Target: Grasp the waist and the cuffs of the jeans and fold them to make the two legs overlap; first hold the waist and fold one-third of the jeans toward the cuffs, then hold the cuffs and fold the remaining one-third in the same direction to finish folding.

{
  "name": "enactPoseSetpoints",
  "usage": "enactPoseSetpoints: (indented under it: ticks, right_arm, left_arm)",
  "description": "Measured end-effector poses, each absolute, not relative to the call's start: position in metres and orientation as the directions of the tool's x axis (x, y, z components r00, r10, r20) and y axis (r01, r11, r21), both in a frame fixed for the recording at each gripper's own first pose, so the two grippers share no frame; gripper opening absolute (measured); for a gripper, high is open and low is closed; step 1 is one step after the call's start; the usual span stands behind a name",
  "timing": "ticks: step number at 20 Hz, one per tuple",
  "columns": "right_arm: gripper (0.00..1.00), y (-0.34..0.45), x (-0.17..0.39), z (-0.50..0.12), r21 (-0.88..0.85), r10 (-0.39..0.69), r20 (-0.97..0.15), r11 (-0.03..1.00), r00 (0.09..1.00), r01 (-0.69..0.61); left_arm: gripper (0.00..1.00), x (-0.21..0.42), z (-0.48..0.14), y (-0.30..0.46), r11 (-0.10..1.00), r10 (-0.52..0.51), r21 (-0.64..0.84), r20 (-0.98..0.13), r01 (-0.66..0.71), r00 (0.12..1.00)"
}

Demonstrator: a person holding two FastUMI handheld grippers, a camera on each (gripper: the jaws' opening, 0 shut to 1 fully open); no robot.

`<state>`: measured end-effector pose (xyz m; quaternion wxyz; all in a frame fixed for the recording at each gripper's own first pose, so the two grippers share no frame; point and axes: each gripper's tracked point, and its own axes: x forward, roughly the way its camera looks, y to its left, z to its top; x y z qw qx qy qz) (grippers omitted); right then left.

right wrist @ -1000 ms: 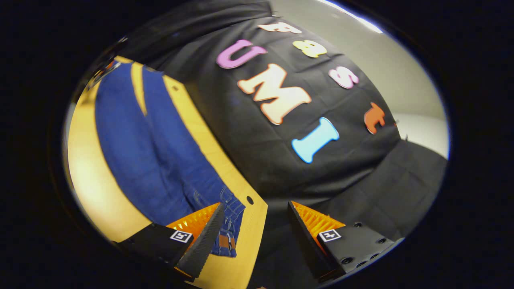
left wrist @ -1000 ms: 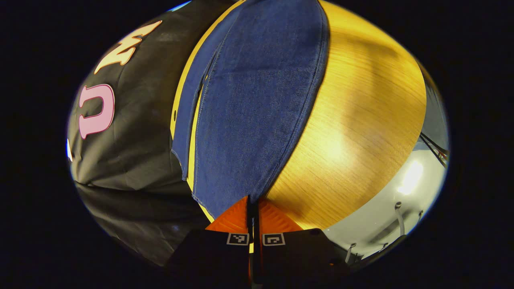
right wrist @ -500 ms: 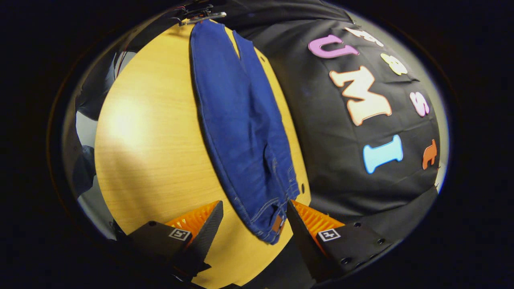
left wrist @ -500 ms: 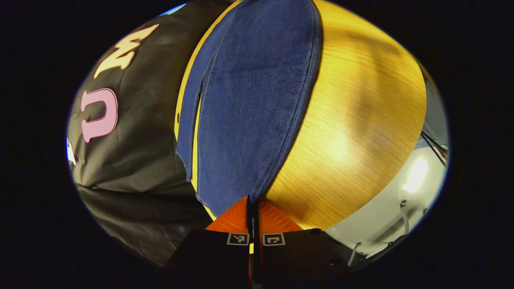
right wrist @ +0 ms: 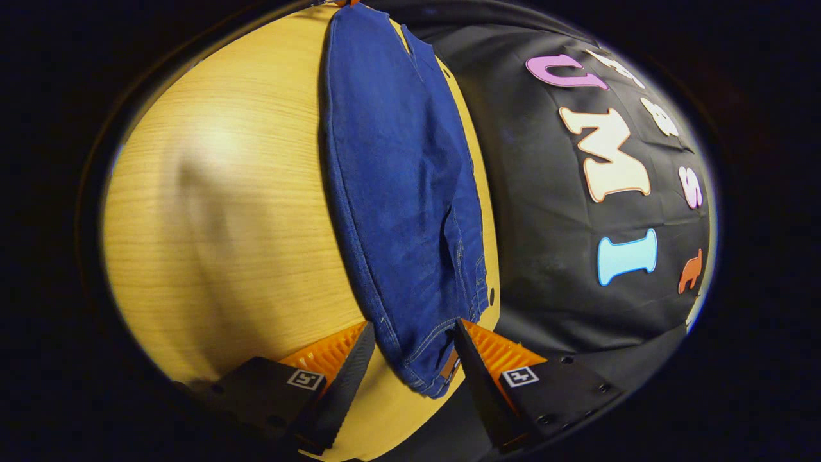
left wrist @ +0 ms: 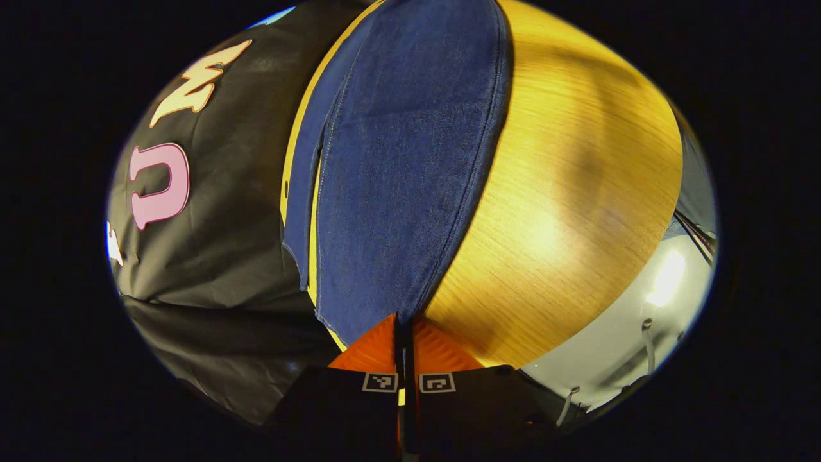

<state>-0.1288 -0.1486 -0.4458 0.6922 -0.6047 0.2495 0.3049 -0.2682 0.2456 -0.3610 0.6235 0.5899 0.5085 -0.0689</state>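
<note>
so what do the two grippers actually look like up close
The left gripper has two wedge-shaped fingers with ribbed faces, mounted on dark blocky carriers, each bearing a small square black-and-white marker. The right gripper is the same build: ribbed wedge fingers with a toothed inner edge, dark angular carriers with small holes and a square marker each. I can't make out any cable on either.
</note>
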Motion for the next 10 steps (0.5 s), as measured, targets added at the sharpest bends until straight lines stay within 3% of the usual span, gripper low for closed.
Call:
enactPoseSetpoints:
  ticks: [1, 2, 5, 6, 8, 10]
  right_arm:
    - [0.72, -0.150, -0.126, -0.446, -0.677, 0.116, -0.718, 0.111, 0.686, -0.728]
    - [0.73, -0.148, -0.130, -0.451, -0.650, 0.118, -0.740, 0.126, 0.662, -0.750]
    - [0.24, -0.138, -0.133, -0.459, -0.629, 0.117, -0.764, 0.087, 0.635, -0.772]
    - [0.25, -0.143, -0.134, -0.460, -0.630, 0.097, -0.766, 0.077, 0.635, -0.772]
    - [0.13, -0.146, -0.129, -0.458, -0.641, 0.099, -0.758, 0.072, 0.645, -0.764]
    - [0.05, -0.139, -0.129, -0.449, -0.623, 0.101, -0.764, 0.139, 0.637, -0.770]
  left_arm:
    - [0.00, -0.267, -0.361, 0.246, 0.293, 0.515, 0.668, -0.713, 0.684, 0.475]
    - [0.00, -0.267, -0.361, 0.246, 0.291, 0.516, 0.668, -0.713, 0.685, 0.476]
    - [0.00, -0.268, -0.361, 0.246, 0.303, 0.516, 0.665, -0.717, 0.683, 0.469]
    - [0.00, -0.268, -0.362, 0.246, 0.307, 0.515, 0.664, -0.718, 0.682, 0.468]
    - [0.00, -0.267, -0.362, 0.247, 0.306, 0.516, 0.664, -0.718, 0.682, 0.467]
    - [0.00, -0.267, -0.361, 0.246, 0.316, 0.518, 0.663, -0.720, 0.679, 0.462]
